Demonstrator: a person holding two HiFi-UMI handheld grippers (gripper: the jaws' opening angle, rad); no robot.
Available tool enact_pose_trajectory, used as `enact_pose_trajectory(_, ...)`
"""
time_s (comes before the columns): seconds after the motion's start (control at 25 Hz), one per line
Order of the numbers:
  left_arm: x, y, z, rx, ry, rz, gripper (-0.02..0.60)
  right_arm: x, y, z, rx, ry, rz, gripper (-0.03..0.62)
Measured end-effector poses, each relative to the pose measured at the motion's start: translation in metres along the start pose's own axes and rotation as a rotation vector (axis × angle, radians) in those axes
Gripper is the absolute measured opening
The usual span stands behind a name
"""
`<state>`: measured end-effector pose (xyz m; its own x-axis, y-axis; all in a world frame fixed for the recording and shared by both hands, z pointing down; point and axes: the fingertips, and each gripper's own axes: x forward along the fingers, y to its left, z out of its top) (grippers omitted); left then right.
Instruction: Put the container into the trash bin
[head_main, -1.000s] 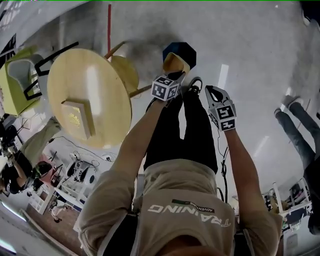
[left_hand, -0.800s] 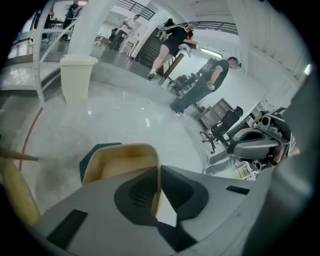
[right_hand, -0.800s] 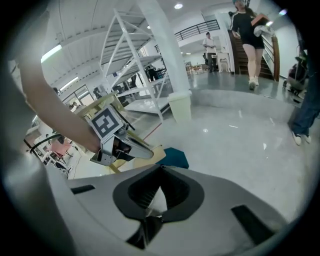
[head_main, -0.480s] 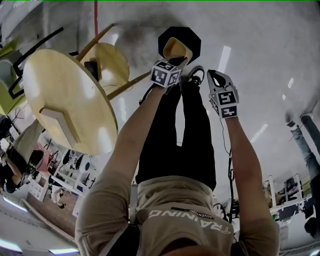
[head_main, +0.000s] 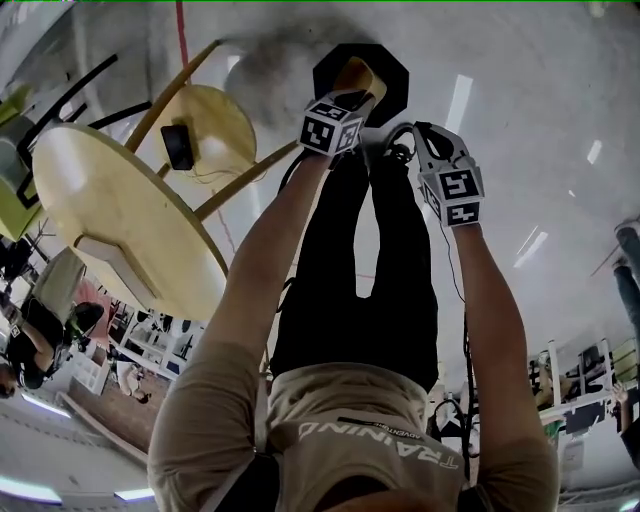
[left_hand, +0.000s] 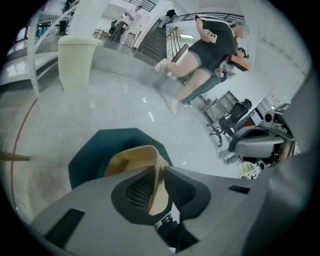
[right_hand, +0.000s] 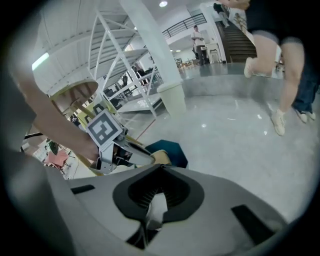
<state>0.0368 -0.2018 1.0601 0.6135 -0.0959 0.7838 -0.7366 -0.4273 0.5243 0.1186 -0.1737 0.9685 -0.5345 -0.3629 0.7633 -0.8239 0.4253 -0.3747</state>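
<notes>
Left gripper (left_hand: 159, 169): jaws opening, with the thin, smooth wall of the tan container (left_hand: 131, 159) standing between the ribbed black pads and a gap on one side. The container hangs directly over the dark teal, eight-sided trash bin (left_hand: 92, 150) on the glossy pale floor (left_hand: 125, 105). Right gripper (right_hand: 160, 168): jaws closed tip to tip, empty.

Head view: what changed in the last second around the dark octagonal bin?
The left gripper and right gripper came down toward the dark octagonal trash bin; the tan container now hangs over it. Left jaws are opening, container wall between them. The right gripper stayed empty.
</notes>
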Motion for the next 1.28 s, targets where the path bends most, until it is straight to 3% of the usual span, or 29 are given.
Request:
enact_pose_trajectory(0.44, -0.023, -0.010, 0.005, -0.004, -0.011, -0.019, 0.078, -0.014, 0.018, 0.016, -0.003, -0.046, 0.010, 0.005)
enact_pose_trajectory(0.56, -0.038, -0.030, 0.011, -0.026, -0.041, -0.078, 0.027, -0.025, 0.027, 0.026, 0.020, -0.085, 0.027, 0.005)
enact_pose_trajectory(0.8, -0.095, -0.092, 0.023, -0.023, -0.130, -0.178, 0.014, -0.062, 0.052, 0.049, 0.036, -0.134, 0.032, 0.005)
enact_pose_trajectory(0.96, -0.154, -0.140, 0.055, 0.052, -0.241, -0.189, 0.014, -0.101, 0.073, 0.075, 0.004, -0.163, 0.033, 0.005)
enact_pose_trajectory(1.12, -0.218, -0.189, 0.101, 0.179, -0.383, -0.137, 0.014, -0.152, 0.094, 0.105, -0.022, -0.209, 0.023, 0.005)
enact_pose_trajectory(1.28, -0.289, -0.240, 0.131, 0.233, -0.453, -0.093, 0.014, -0.220, 0.131, 0.140, -0.047, -0.240, 0.051, 0.003)
